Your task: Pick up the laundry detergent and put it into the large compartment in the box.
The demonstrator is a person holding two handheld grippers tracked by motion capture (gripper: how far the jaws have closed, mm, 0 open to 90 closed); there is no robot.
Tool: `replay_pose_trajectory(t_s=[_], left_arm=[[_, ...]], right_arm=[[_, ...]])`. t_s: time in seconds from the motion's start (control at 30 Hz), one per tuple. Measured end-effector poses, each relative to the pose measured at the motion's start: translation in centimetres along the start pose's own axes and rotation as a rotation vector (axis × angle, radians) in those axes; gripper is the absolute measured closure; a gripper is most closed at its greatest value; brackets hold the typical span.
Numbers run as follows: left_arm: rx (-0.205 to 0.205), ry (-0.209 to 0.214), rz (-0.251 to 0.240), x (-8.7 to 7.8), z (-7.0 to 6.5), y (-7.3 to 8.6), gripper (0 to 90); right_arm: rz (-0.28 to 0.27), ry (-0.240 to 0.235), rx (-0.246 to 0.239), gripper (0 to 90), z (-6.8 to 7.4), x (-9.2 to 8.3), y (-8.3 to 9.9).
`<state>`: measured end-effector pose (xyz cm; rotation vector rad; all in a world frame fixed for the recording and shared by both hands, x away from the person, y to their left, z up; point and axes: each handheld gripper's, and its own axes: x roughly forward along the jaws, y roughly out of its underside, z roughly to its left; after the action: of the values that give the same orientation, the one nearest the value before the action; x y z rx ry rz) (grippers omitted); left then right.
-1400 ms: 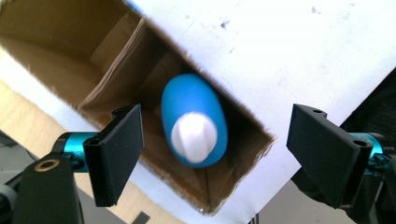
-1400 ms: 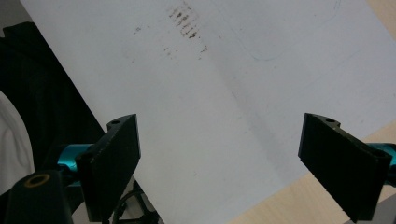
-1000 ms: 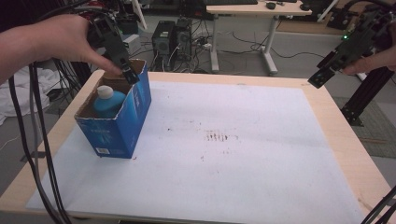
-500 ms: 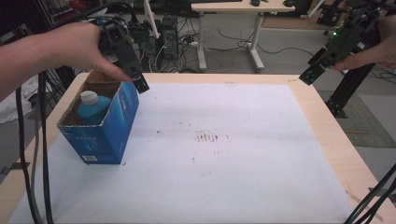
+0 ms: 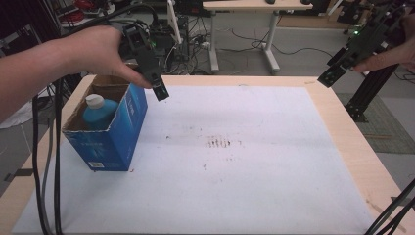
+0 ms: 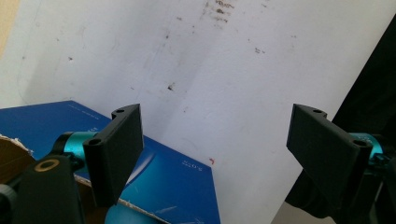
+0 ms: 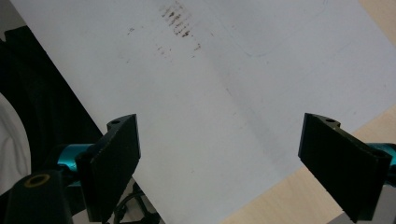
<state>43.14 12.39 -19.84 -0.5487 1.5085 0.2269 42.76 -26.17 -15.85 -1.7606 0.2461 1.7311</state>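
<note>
Hovering over the near top edge of an open blue box (image 5: 115, 132) at the left of the desk (image 5: 352, 147), seen from the high view: the left gripper (image 5: 160, 92), tilted down and toward the middle, jaws set wide and holding nothing. Standing upright inside the box, a blue bottle (image 5: 99, 112) with a white cap (image 5: 95, 101), not yet touched. Off past the far right corner of the desk, well apart from the box, the right gripper (image 5: 331, 75), raised in the air. On to the left gripper view: two black jaws spread far apart over the stained white sheet (image 6: 233, 70), the box's blue side (image 6: 177, 182) and torn cardboard rim just beneath the left-hand jaw, nothing between the pads. Then the right gripper view: jaws (image 7: 219, 163) likewise wide and empty above the sheet and the bare wooden edge. Judged from this, an approach to the box in hand, no grip made; next, probably, lowering the wide jaws onto the box wall or into it toward the bottle, then closing.
</note>
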Motion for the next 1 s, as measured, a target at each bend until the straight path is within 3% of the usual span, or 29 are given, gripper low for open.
replay_pose_trajectory(t_s=[1.0], left_arm=[[-0.001, 0.009, 0.01, 0.3, 0.51, -0.24, 18.9]], right_arm=[[0.007, -0.006, -0.001, 12.1, -0.18, 0.17, -0.4]])
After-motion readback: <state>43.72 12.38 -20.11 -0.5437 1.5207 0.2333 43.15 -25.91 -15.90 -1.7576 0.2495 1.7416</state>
